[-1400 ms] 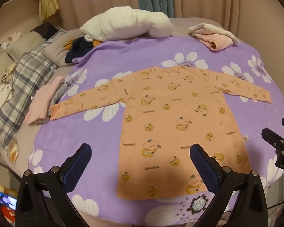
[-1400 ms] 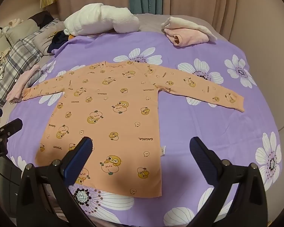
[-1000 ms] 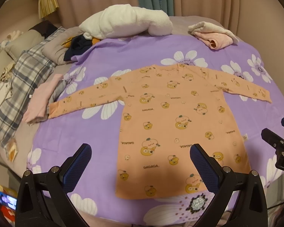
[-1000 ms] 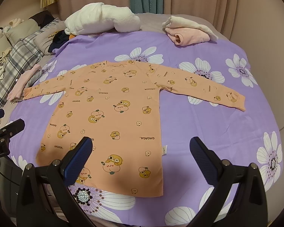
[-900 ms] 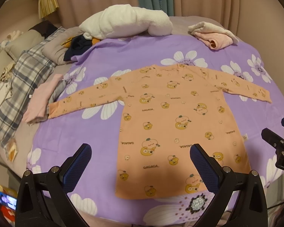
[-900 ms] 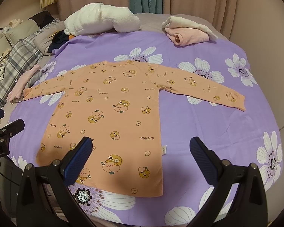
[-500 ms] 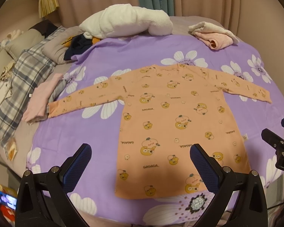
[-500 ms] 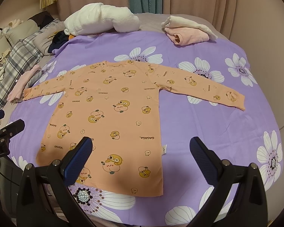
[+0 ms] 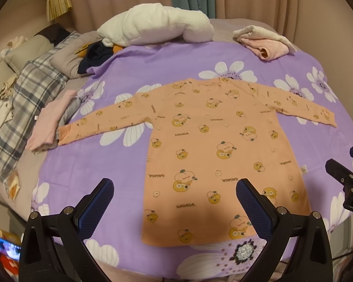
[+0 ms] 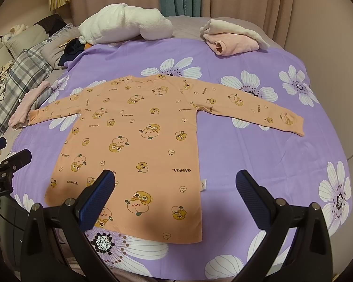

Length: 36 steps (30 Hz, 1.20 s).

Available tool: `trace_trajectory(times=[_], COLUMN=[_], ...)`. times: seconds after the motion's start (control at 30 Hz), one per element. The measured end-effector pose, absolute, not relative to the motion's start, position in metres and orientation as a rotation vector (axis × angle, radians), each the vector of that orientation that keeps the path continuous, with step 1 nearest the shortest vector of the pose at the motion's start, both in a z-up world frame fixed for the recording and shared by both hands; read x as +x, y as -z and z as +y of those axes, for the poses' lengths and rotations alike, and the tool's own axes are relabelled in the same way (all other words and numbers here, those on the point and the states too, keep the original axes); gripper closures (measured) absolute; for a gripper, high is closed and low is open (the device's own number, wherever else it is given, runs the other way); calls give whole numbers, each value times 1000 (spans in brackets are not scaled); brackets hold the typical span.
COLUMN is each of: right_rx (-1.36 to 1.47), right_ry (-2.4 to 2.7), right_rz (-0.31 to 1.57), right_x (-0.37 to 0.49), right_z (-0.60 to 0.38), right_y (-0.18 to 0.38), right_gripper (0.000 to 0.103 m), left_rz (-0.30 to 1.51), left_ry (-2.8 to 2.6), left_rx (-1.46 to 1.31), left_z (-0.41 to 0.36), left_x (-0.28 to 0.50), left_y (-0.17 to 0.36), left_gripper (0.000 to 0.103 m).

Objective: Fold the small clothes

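An orange long-sleeved child's top (image 9: 214,141) with cartoon prints lies flat on a purple flowered sheet (image 9: 87,164), both sleeves spread out, hem toward me. It also shows in the right wrist view (image 10: 138,141). My left gripper (image 9: 174,202) is open and empty, held above the hem's left part. My right gripper (image 10: 174,195) is open and empty, above the hem's right corner. The right gripper shows at the right edge of the left wrist view (image 9: 346,176). The left gripper shows at the left edge of the right wrist view (image 10: 7,162).
A white fluffy blanket (image 9: 153,28) lies at the far side. Folded pink and cream clothes (image 9: 263,40) sit at the far right. A pink garment (image 9: 51,117) lies by the left sleeve cuff. Plaid bedding (image 9: 23,98) and pillows lie to the left. Curtains hang behind.
Both grippers have stayed nearly still and open. The top has not moved.
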State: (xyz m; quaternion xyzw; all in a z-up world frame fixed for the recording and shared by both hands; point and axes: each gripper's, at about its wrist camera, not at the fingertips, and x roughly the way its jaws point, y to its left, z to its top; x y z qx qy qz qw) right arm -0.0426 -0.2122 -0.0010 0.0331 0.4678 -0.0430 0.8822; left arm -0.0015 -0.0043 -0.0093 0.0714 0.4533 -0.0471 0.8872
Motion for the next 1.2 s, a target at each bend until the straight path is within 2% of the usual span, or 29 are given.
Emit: trace_trajectory(times=[0.53, 0.7, 0.8, 0.83, 0.93, 1.2], right_rx=[89, 121, 102, 99, 90, 93], right_ry=[92, 82, 89, 90, 94, 93], right_rz=[1004, 1085, 1032, 1022, 995, 994], right_x=[-43, -41, -43, -43, -44, -44], right_z=[-216, -218, -217, -218, -218, -218], right_y=[1, -1, -1, -1, -2, -2], right_gripper=[0, 0, 0, 0, 0, 0], left_rz=[946, 962, 1027, 1119, 1023, 1004], left_ry=[84, 78, 50, 22, 68, 69], left_rx=[180, 198, 259, 324, 222, 222], left_z=[-12, -15, -15, -14, -13, -13], left_x=[-4, -6, -3, 0, -2, -3], left_y=[16, 19, 20, 20, 18, 18], left_gripper=[0, 0, 0, 0, 0, 0])
